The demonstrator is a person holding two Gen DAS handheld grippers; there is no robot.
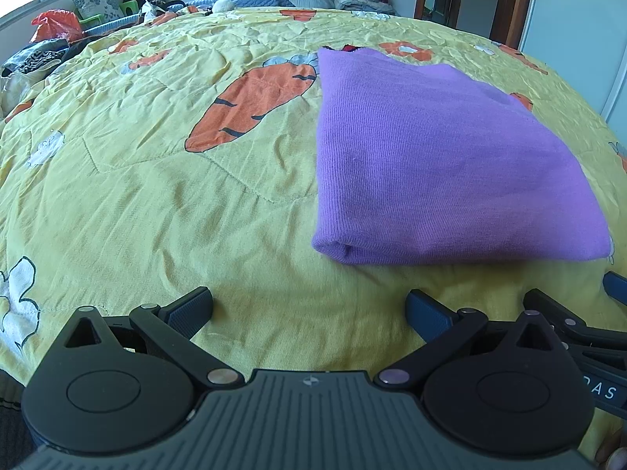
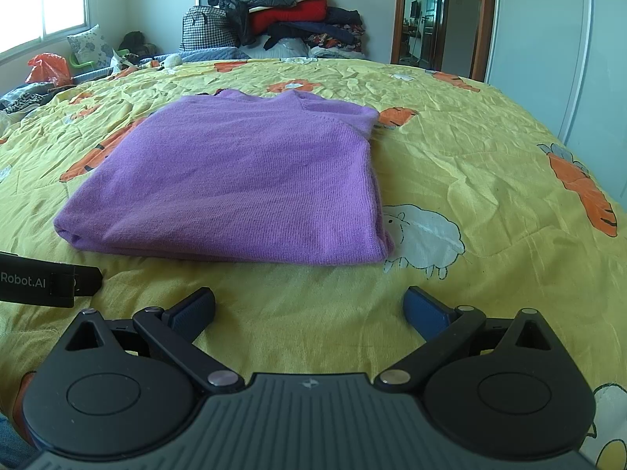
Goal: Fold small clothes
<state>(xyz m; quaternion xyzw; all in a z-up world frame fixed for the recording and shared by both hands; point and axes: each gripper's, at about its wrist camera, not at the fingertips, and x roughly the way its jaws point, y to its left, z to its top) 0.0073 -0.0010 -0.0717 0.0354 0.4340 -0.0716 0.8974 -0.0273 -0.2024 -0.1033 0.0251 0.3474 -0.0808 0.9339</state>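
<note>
Folded purple knit sweater [image 2: 231,180] lies as a flat rectangle on the bed's yellow carrot-print quilt [image 1: 137,180], toward its near edge. Left hand-held gripper [image 1: 309,307] and right hand-held gripper [image 2: 309,305] hover just before the sweater's near fold, jaws spread wide, holding nothing. Folding appears finished or nearly so; bare quilt on all sides leaves ample working room.

A fine-ribbed matt knit is being shown by the purple garment [image 2: 235,180], and crinkled thin cloth by the yellow bedspread [image 2: 450,156].
</note>
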